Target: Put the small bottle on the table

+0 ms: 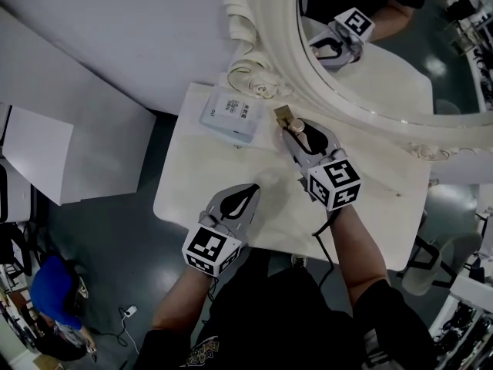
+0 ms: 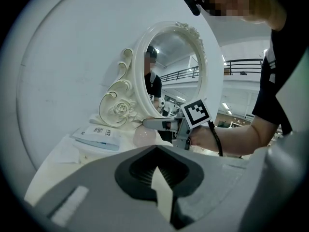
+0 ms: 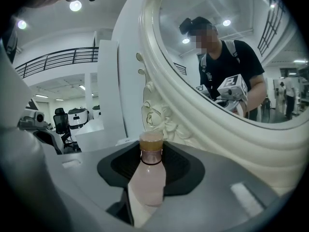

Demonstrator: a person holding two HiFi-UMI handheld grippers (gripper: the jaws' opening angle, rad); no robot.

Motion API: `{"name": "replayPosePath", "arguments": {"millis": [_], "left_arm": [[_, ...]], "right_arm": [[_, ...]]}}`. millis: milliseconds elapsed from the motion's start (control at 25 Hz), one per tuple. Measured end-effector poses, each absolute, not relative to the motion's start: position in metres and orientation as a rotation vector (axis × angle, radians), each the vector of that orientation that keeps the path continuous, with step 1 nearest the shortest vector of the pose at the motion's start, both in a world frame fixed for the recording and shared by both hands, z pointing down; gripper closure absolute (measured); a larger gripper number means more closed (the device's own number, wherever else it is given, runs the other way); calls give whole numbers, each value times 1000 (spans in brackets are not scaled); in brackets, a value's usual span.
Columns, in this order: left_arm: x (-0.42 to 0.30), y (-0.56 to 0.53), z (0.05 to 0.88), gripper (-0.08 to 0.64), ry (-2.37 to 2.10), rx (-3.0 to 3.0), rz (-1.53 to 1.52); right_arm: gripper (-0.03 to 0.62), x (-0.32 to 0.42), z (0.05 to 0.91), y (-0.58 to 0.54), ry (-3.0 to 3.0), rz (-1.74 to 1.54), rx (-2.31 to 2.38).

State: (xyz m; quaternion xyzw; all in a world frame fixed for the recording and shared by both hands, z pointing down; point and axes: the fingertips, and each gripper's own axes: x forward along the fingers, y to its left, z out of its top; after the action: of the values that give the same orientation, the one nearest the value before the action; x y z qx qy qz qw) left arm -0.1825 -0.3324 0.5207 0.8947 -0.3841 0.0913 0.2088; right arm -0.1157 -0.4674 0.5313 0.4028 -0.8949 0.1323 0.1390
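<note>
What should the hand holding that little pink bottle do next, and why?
Probably lower the right gripper a little toward the bare table. Its jaws clamp the small bottle, cap pointing toward the mirror frame, over the tabletop. Whether the bottle touches yet I cannot tell. The left gripper is shut, empty and clear of it.

White table (image 1: 185, 199) below. Right gripper (image 1: 296, 136) clamps small bottle (image 1: 286, 118), gold cap toward ornate mirror frame (image 1: 331, 91). Flat white packet (image 1: 229, 114) lies just left of bottle. Left gripper (image 1: 248, 193) over table's near side, jaws together, nothing between.
</note>
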Motion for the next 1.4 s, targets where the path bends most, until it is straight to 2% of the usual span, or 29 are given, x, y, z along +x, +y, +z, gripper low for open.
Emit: {"name": "replayPosePath", "arguments": {"millis": [840,920,1000,1160,1280,1400], "left_arm": [[-193,-336,528,560,-1091,2463,251],[-191,-334,527,560,-1091,2467,252],[-188,-331,526,560,-1091,2470,254],[-183,-322,524,560,-1096,2471,255],[-176,-311,520,560,-1097,2477,258],[-164,-301,511,560,-1114,2489,247]], "right_arm": [[420,-128,534,-482,-2636,244,1175],[417,-128,535,-481,-2638,241,1179],[383,-124,534,-479,-2637,248,1190],[381,-106,530,-468,-2647,297,1247],[411,-86,523,-452,-2647,334,1293],[528,-62,511,-430,-2633,369,1329]]}}
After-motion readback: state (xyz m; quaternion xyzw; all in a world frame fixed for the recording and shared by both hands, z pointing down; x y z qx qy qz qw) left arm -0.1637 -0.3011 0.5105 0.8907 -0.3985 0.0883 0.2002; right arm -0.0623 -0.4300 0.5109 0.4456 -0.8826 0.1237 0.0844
